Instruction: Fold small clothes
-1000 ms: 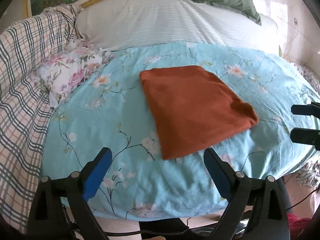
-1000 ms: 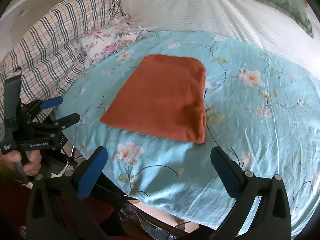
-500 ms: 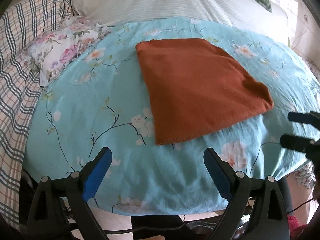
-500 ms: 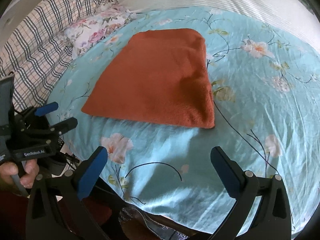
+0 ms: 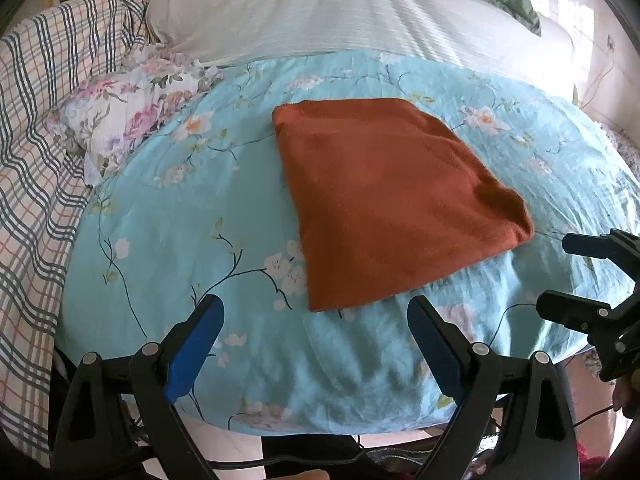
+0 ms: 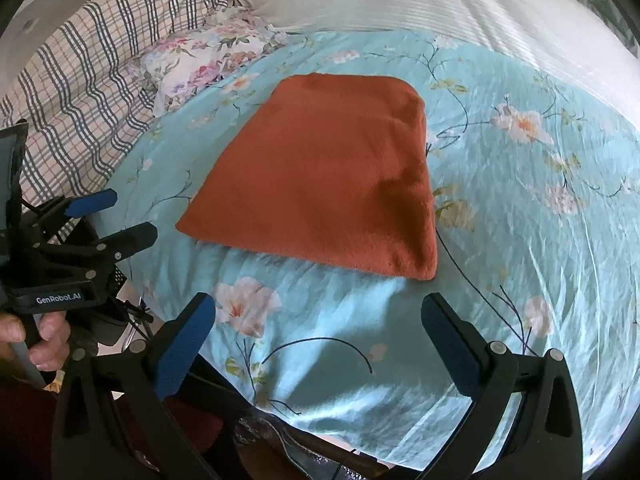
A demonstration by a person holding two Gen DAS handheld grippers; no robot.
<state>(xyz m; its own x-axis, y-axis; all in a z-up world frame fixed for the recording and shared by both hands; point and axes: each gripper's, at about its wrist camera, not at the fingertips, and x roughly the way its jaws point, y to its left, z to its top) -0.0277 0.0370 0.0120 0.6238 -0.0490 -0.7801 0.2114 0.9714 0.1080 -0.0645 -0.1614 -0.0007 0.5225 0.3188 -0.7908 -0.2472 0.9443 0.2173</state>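
Rust-coloured cloth (image 5: 392, 208) is lying flat on the blue flowered sheet (image 5: 192, 216) of the bed, near the bed's front edge, already doubled into a rough rectangle; the thick rounded edge at its right side looks like a fold. Nothing is touching it. Left claw (image 5: 316, 332) is hovering just short of the cloth's near left corner, jaws standing wide apart and empty. Right claw (image 6: 320, 328) is hovering just short of the near right corner, jaws likewise wide apart, gripping nothing. In the right wrist view the left claw is showing at the left margin with a hand (image 6: 28, 336) wrapped round its handle. A flowered pillow (image 5: 132, 108) and a checked blanket (image 5: 36, 152) are lying off to the left, well apart from the cloth; a pale striped cover (image 5: 320, 12) is lying beyond it. Judgement: the work is sitting between folds, with both claws lining up on the near edge for another fold, or else the piece is finished. If one more fold is wanted, the next move is calling for each claw to drop to a near corner, pinch through all layers together, and carry the edge over to the far edge evenly. The pile looks thick and soft, so a shallow pinch is likely to catch only the top layer.
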